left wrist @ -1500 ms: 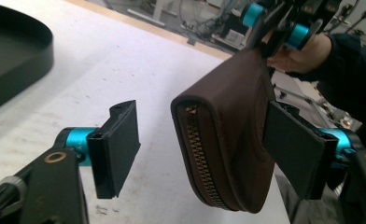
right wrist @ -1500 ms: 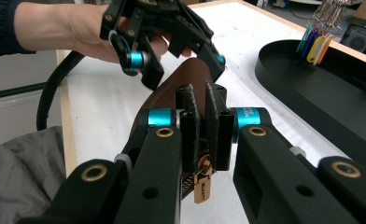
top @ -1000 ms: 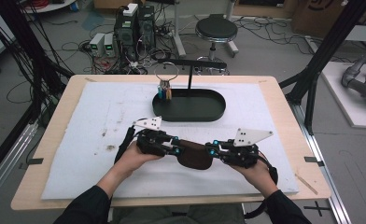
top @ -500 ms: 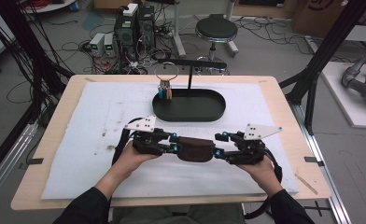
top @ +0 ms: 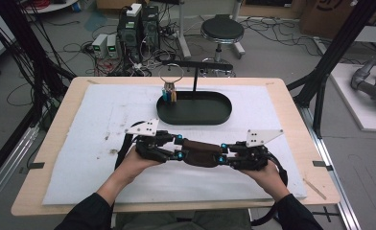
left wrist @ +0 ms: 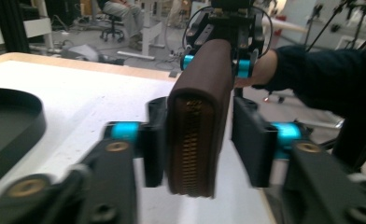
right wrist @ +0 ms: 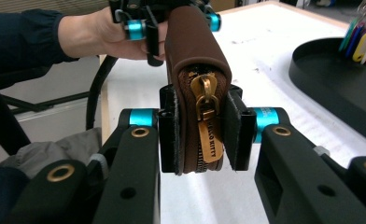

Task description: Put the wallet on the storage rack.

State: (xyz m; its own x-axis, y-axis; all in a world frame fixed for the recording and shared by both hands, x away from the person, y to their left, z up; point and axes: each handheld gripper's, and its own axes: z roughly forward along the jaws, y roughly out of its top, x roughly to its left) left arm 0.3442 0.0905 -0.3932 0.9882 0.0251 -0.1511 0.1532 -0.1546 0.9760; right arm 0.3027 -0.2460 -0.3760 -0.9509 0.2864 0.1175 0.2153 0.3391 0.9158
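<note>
The brown zip wallet (top: pixel 201 152) is suspended above the white mat (top: pixel 80 143) on the counter (top: pixel 291 103), between both tools. The right tool (right wrist: pixel 200 133) clamps the zipper-pull end, having just closed further. The left tool (left wrist: pixel 204 140) has just opened: one pad touches the wallet, the other stands clear. The black tray (top: pixel 195 115) lies behind.

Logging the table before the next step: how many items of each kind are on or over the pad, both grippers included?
Grippers: 2, the left gripper and the right gripper
Brown zip pouch: 1
Black oval tray with its stand: 1
Ring of coloured key tags: 1
Total: 5
</note>
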